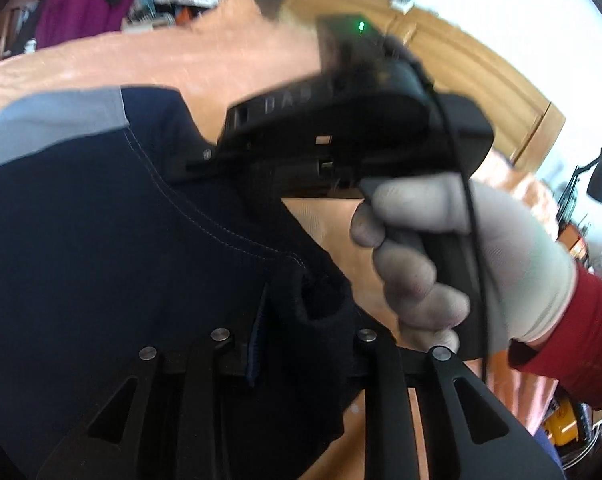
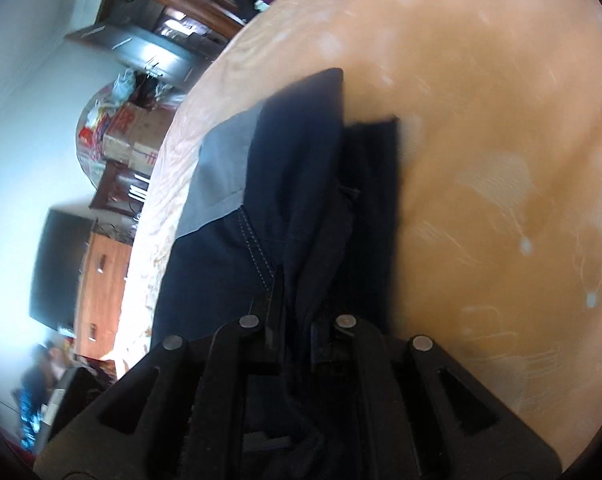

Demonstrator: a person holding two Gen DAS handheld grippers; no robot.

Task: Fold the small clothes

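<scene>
Left wrist view: my left gripper [image 1: 289, 344] is closed on a bunched fold of the navy-blue knit garment with a grey panel and pale topstitching [image 1: 113, 216]; cloth fills the gap between the black plastic fingers. The garment spreads toward 10 o'clock over the peach, slightly crinkled bedsheet [image 1: 205, 56]. At 2 o'clock sits my right gripper [image 1: 353, 136], a black moulded body with a green light; raised letters on its side are too blurred to read. A hand in a grey-white knit glove [image 1: 453, 252] with a red sleeve grips its handle.

Right wrist view: right gripper [image 2: 297, 332] fingers stand close together, pinching a thick fold of the same garment, which runs toward 12 o'clock on the sheet. Only this view shows cardboard boxes with red print [image 2: 129, 136] at 10 o'clock, lettering unreadable.
</scene>
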